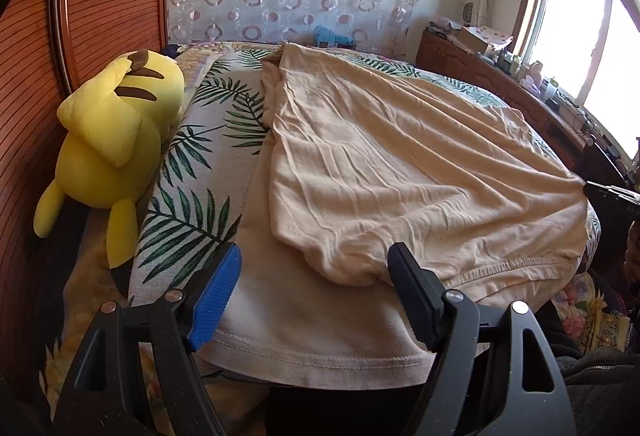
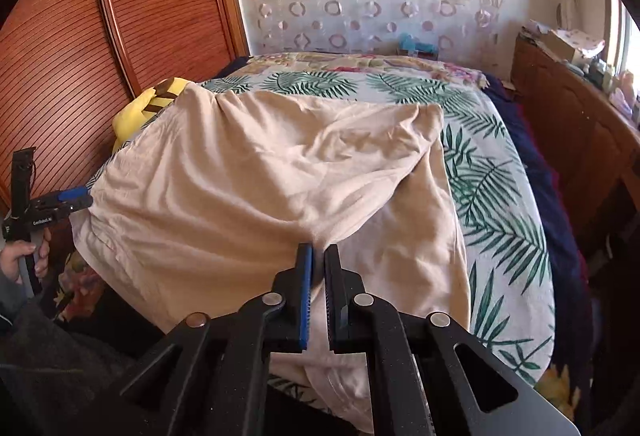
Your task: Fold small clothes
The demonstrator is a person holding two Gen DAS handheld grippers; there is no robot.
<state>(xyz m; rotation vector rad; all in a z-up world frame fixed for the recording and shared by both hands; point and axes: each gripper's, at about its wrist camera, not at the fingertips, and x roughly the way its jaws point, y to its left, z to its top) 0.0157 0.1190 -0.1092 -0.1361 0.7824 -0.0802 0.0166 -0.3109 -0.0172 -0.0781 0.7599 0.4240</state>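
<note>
Our right tongs [image 2: 316, 256] pinch the cream garment [image 2: 260, 176] at its six-o'clock edge; our left tongs [image 1: 316, 264] gape wide over the hem. It lies across the leaf-print bed [image 2: 500, 196], yellow plush [image 1: 116, 140] at nine o'clock.

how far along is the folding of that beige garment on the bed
Early. Done: the beige garment is spread on the leaf-print bedspread, with one layer already lying over another. In hand: the right gripper is pinched on a bunched fold of it, while the left gripper is open over the near hem. Left: it is wide and wrinkled, not a compact stack, so most folds remain.
</note>
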